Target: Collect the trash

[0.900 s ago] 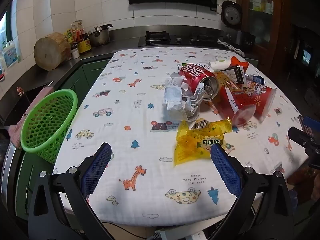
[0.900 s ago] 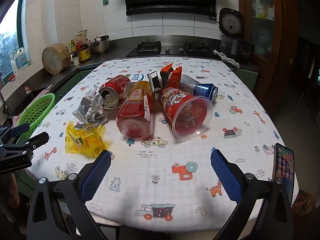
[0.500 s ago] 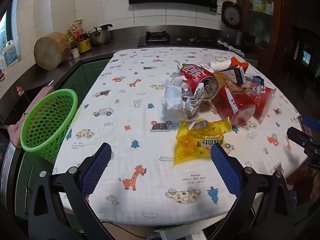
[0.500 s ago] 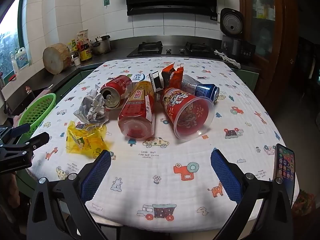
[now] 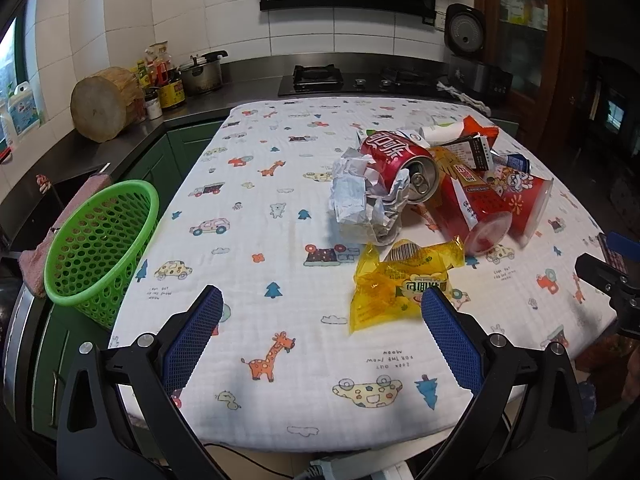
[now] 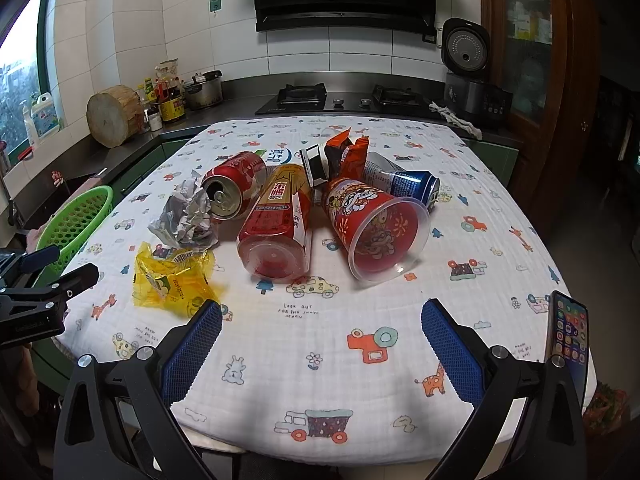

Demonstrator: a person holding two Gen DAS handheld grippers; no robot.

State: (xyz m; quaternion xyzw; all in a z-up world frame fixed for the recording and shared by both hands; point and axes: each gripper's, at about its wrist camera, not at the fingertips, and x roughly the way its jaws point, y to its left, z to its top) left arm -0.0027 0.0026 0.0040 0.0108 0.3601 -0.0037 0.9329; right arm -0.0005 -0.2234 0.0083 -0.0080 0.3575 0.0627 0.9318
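Just ahead of the left hand-held gripper (image 5: 322, 336) lies the yellow wrapper (image 5: 404, 284), with the crumpled paper (image 5: 360, 202), red can (image 5: 400, 160) and red cup (image 6: 376, 232) piled behind it on the table (image 5: 260, 208). Both the left and the right hand-held gripper (image 6: 322, 344) are wide and hold nothing, probably ready to grab. Off to the left waits the green basket (image 5: 100, 240), likely for the trash.
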